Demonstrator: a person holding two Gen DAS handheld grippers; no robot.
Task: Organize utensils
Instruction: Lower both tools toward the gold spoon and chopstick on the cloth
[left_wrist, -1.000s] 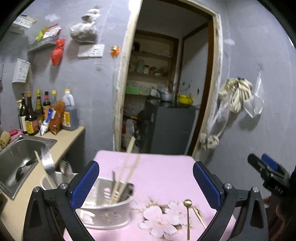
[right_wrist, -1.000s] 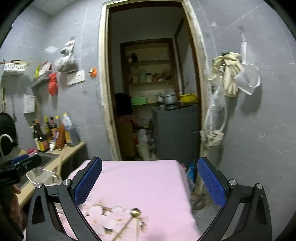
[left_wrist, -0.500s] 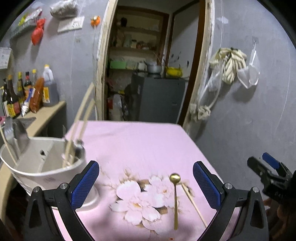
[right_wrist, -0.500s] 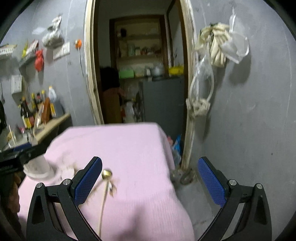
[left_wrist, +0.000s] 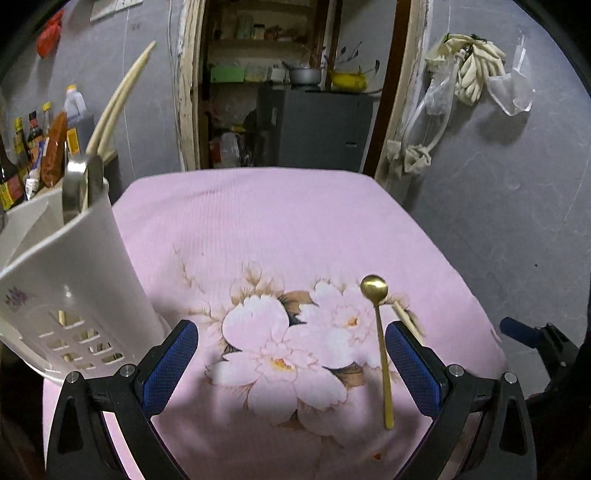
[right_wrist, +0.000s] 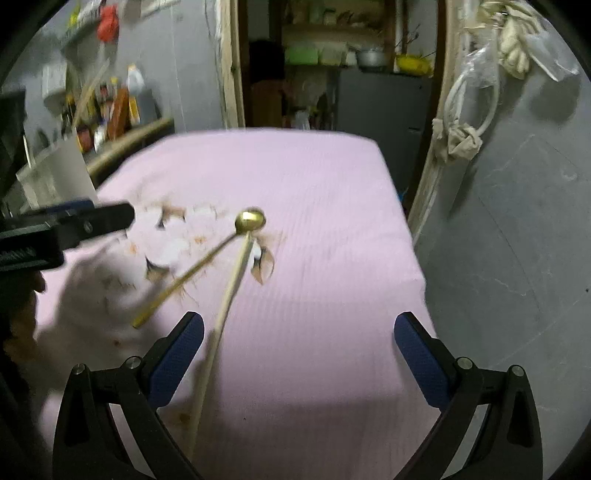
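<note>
gold spoon (left_wrist: 380, 343) flat, bowl pointing away, both hand-held grippers (left_wrist: 291, 360) (right_wrist: 298, 350) spread apart

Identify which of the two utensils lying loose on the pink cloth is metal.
The gold spoon, with its round shiny bowl. The other loose piece, the pale chopstick beside it, is plain, straight and matte, apparently wooden.

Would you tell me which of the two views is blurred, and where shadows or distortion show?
Left wrist view: sharp; the gold spoon is crisp, a dark shadow lies on the pink cloth at the bottom, and the door frame bows with the fisheye. Right wrist view: motion-blurred on the left side, smearing the flower print and white holder; the chopstick stays readable.
</note>
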